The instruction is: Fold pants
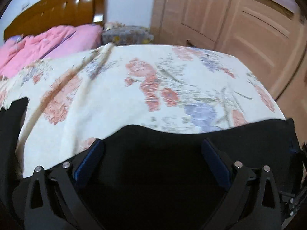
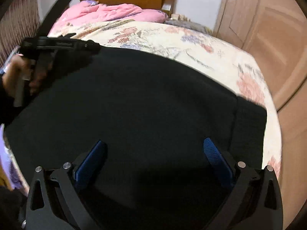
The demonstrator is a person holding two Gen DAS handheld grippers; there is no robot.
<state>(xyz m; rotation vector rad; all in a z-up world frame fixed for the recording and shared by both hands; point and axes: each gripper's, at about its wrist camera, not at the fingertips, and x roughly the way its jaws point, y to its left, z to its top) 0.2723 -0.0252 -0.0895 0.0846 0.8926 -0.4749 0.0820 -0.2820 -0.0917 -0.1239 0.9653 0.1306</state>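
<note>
The black pants (image 2: pixel 134 95) lie spread flat across the near part of a floral bedspread (image 2: pixel 211 53). A narrower dark strip of them (image 2: pixel 249 124) sticks out at the right. My right gripper (image 2: pixel 159 143) hangs open over the cloth, its blue pads (image 2: pixel 213 153) wide apart with nothing pinched. In the left wrist view the pants (image 1: pixel 153 176) fill the bottom, and my left gripper (image 1: pixel 153 143) stands open above their far edge, holding nothing. The right wrist view also shows the left gripper (image 2: pixel 63 44) from the side, over the pants' far left corner, held by a hand (image 2: pixel 15 72).
A pink quilt (image 1: pixel 48 42) is bunched at the head of the bed, in front of a wooden headboard (image 1: pixel 57 13). Wooden wardrobe doors (image 1: pixel 239 19) stand close along the bed's right side. A dark piece of cloth (image 1: pixel 13 115) shows at the left edge.
</note>
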